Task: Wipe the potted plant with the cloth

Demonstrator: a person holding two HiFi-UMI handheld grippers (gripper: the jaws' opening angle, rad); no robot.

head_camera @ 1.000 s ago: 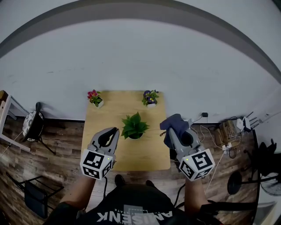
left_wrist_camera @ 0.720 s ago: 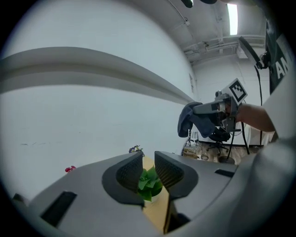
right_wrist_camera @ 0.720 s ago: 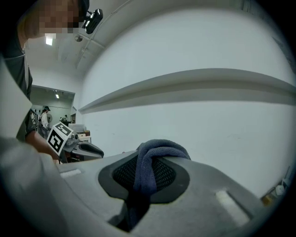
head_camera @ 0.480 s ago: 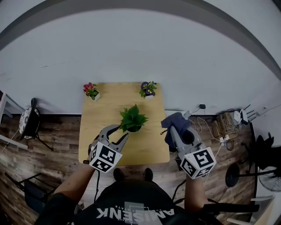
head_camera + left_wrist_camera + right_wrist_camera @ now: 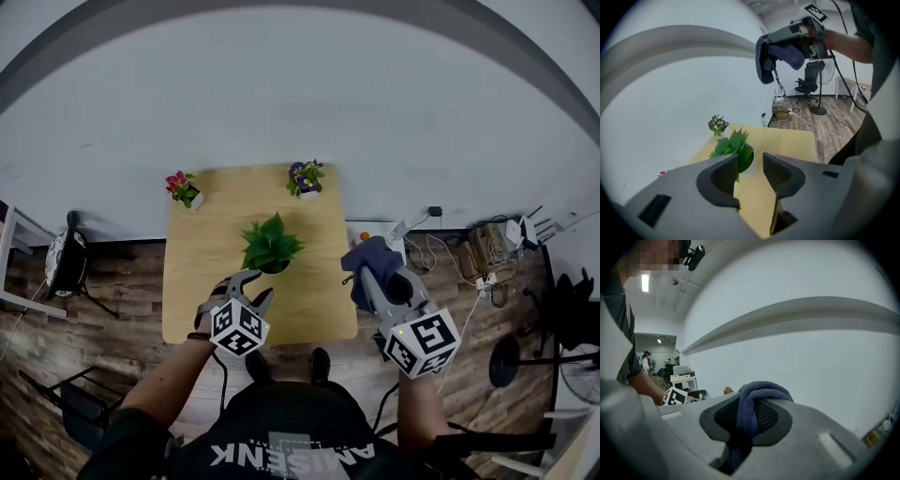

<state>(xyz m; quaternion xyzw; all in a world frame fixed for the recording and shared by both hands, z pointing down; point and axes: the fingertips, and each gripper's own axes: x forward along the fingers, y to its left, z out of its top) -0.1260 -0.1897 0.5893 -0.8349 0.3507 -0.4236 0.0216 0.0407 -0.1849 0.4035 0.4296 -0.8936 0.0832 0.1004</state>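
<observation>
Left gripper [image 5: 751, 161] has its jaws standing apart with nothing between the pads. Through the gap the potted plant [image 5: 736, 149] shows, close in front of the tips but not touched. In the head view this gripper tilts down over the near part of the wooden table [image 5: 192, 291], just on the person's side of the plant, which stands upright near the table's middle. Right gripper [image 5: 750, 418] is clamped on the dark blue cloth [image 5: 757, 392], which bulges above the pads in a rounded fold and hangs below them. It is held up at the table's right edge, apart from the plant. Two small pots stand along the far edge by the white wall [image 5: 300, 103]: a pink-flowered pot [image 5: 182, 187] at the left corner and a purple-flowered pot [image 5: 305, 177] toward the right.
</observation>
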